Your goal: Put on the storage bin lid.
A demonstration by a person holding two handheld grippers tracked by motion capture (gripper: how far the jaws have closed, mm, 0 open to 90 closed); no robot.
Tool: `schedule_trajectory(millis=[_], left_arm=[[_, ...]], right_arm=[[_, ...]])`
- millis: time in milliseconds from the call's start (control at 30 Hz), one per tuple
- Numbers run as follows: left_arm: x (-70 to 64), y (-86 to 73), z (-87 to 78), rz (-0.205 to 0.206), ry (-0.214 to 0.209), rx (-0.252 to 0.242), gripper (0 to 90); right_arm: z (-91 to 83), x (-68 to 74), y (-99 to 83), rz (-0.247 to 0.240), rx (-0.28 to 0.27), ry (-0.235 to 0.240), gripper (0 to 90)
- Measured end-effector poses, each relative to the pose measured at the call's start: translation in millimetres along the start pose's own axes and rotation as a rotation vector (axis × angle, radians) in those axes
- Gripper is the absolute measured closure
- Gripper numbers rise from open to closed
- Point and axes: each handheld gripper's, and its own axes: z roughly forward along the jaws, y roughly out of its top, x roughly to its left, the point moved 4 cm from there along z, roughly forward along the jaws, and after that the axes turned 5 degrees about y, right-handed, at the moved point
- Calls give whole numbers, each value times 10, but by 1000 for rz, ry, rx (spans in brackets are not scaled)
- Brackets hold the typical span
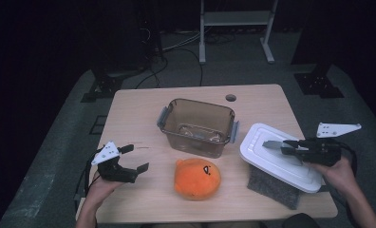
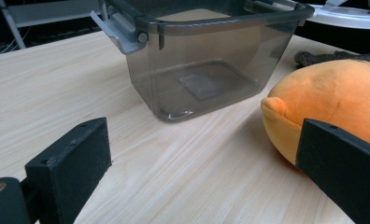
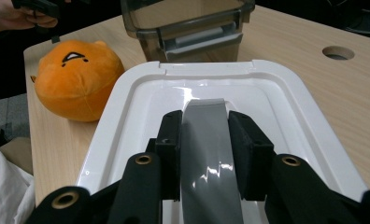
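On the pale wooden table (image 1: 138, 199) a smoky transparent plastic tub (image 1: 197, 126) stands mid-table; to its right the white rectangular lid (image 1: 271, 159) rests tilted over a grey felt pad (image 1: 271, 189), its grey handle (image 3: 206, 140) clamped by the right gripper (image 1: 287, 147). The round orange plush toy (image 1: 197, 178) lies before the tub, beside the left gripper (image 1: 135, 158), jaws apart

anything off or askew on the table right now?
One thing: the white lid is off the empty grey bin and sits tilted, its near edge propped on a grey felt pad, with the right gripper shut on its grey handle. The orange plush lies intact by the open left gripper. No spills.
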Motion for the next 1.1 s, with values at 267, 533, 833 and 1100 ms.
schedule_trajectory(millis=[267, 533, 833, 1100], left_arm=[[3, 3, -2, 1, -1, -1, 28], [7, 4, -18, 2, 1, -2, 28], [1, 7, -16, 5, 0, -1, 28], [-2, 13, -30, 2, 1, -7, 27]], right_arm=[[54, -47, -167, 29, 8, -7, 656], [155, -85, -285, 49, 14, -1, 656], [224, -108, -390, 67, 16, -1, 655], [317, -104, -431, 74, 28, 10, 654]])
